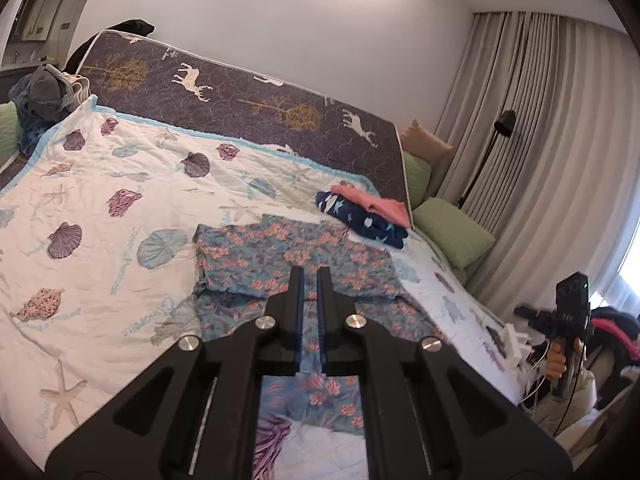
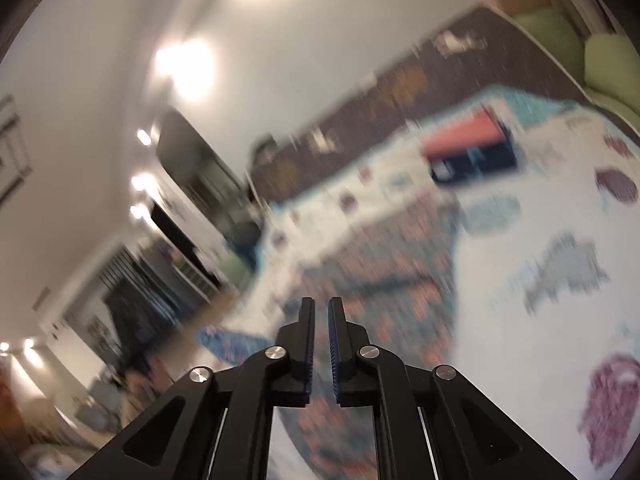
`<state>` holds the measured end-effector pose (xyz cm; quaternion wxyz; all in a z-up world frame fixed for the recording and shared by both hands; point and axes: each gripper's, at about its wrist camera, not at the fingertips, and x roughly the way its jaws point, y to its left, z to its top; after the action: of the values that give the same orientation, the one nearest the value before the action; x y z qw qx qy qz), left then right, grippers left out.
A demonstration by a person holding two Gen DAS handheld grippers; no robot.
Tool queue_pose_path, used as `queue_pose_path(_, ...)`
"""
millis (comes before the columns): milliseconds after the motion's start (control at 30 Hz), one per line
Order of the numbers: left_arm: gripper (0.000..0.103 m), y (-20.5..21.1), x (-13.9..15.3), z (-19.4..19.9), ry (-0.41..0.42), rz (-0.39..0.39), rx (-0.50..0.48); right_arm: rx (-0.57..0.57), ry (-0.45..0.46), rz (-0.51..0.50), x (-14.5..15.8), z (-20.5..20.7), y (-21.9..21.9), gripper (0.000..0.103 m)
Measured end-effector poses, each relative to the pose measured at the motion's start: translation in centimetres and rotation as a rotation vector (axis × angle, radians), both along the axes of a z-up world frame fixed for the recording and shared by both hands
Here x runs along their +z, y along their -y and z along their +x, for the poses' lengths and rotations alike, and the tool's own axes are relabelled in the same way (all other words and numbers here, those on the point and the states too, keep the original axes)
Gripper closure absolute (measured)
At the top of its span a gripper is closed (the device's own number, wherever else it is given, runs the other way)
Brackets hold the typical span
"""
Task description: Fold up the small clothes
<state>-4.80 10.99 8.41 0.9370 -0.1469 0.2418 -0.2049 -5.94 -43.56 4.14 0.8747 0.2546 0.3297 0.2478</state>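
Laundry heap point(image 1: 42, 98), grey and blue, sits at the far left edge of the bed, beside the upper corner of my seashell quilt point(image 1: 100, 208). Quilt: white with purple shells, starfish and teal leaves, spread over the bed, its upper edge meeting the dark deer-print mattress point(image 1: 248, 92) that leans against the wall. Floral garment point(image 1: 280, 256), teal with coral blossoms: lies partly flattened on the quilt at centre, its near portion running under and between my left fingers. Left gripper point(image 1: 311, 280): jaws drawn close with a narrow slit between them, a strip of the floral cloth visible in that slit lower down; I cannot tell whether the pads truly pinch it. Folded stack, just past the garment's far right corner: navy star-print piece point(image 1: 362, 220) below, pink piece point(image 1: 374, 204) on top. Green pillows point(image 1: 452, 232): at the bed's right side, near the beige curtains point(image 1: 540, 140) and a black floor lamp point(image 1: 502, 128). Right gripper point(image 1: 570, 312): seen from the left wrist view off the bed's right edge, well apart from the garment, held in a hand point(image 1: 558, 364). Right wrist view, heavily blurred: right gripper's jaws nearly together, a thin gap between them, nothing seen held; floral garment point(image 2: 396, 276) ahead of them on the quilt.
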Motion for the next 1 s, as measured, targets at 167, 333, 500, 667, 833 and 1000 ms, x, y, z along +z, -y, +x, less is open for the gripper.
queue_pose_path(167, 0.096, -0.9, -3.8, 0.1, -0.117, -0.016, 0.025, 0.009, -0.243, -0.012, -8.5, -2.0, -0.9, 0.081)
queue_pose_path(333, 0.060, -3.3, -8.3, -0.3, -0.265, 0.012, 0.114, 0.018, -0.327, 0.083, -12.8, -4.6, -1.4, 0.064)
queue_pose_path(500, 0.044, -5.2, -10.7, 0.5, -0.313, -0.066, 0.124, 0.073, -0.332, 0.102, -12.5, -5.1, -2.0, 0.050)
queue_pose_path(667, 0.033, -5.2, -11.8, 3.6, -0.328, -0.131, 0.072, 0.107, -0.331, 0.115, -12.7, -5.2, -3.2, 0.043)
queue_pose_path(833, 0.036, -4.5, -13.1, 7.2, -0.386, -0.155, 0.043, 0.123, -0.319, 0.144, -13.2, -4.1, -4.3, 0.042)
queue_pose_path(1000, 0.096, -4.2, -13.6, 8.6, -0.420, -0.212, 0.031, 0.113, -0.329, 0.192, -13.6, -2.7, -6.1, 0.100)
